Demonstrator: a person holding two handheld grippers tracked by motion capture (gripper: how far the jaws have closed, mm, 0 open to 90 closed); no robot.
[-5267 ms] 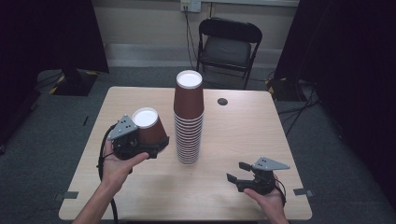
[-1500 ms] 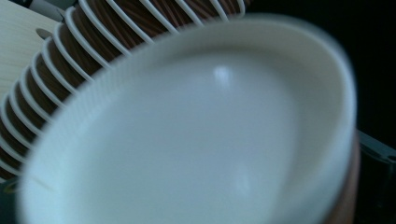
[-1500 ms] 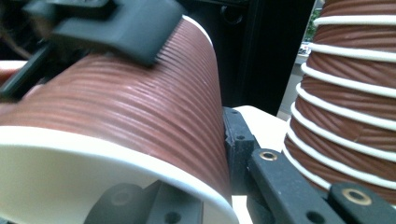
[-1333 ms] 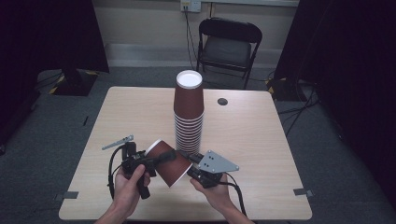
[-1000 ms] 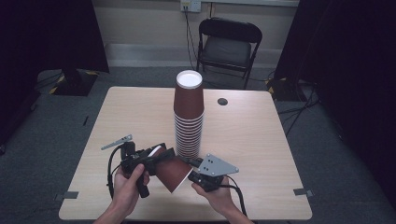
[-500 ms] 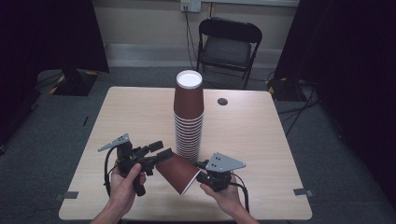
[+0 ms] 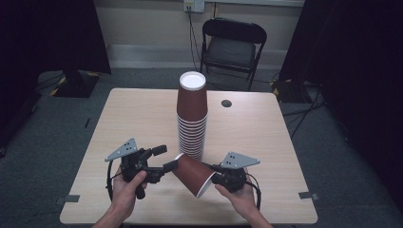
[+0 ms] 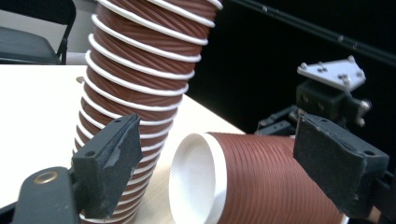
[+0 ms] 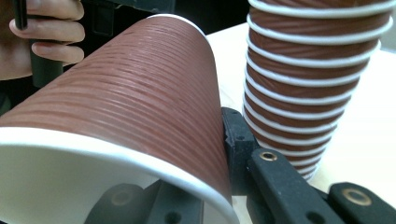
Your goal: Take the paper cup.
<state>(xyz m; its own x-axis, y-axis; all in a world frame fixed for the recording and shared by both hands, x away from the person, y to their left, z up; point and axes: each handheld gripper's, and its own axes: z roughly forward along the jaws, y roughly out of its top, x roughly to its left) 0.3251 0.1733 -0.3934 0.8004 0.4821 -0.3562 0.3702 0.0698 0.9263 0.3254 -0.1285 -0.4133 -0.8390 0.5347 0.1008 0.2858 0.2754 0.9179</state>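
In the lower middle of the high view, a single brown paper cup (image 7: 194, 174) lies tilted on its side between the two grippers, its closed white base toward the left gripper (image 7: 164, 158) and its open white rim toward the right gripper (image 7: 215, 174). The right gripper's jaws are clamped on the cup at the rim end; in the right gripper view the cup (image 9: 126, 121) fills the left and centre of the frame, with one black jaw pressed against its wall just right of centre. The left gripper's jaws stand apart: in the left gripper view the cup's base (image 8: 198, 179) sits low in the middle, between the two black padded jaws with a clear gap to each, so neither pad touches it.

The cup is a tapered cone of reddish-brown paper with fine, close ridges running round its wall, a rolled white lip and a flat, recessed white bottom.

Just behind it, in the centre of the high view, a tall stack of brown paper cups (image 7: 192, 118) stands upside down on the pale wood-grain table (image 7: 266, 137), white rims showing as bands down its lower half. A black folding chair (image 7: 232, 45) stands beyond the table at the upper centre.
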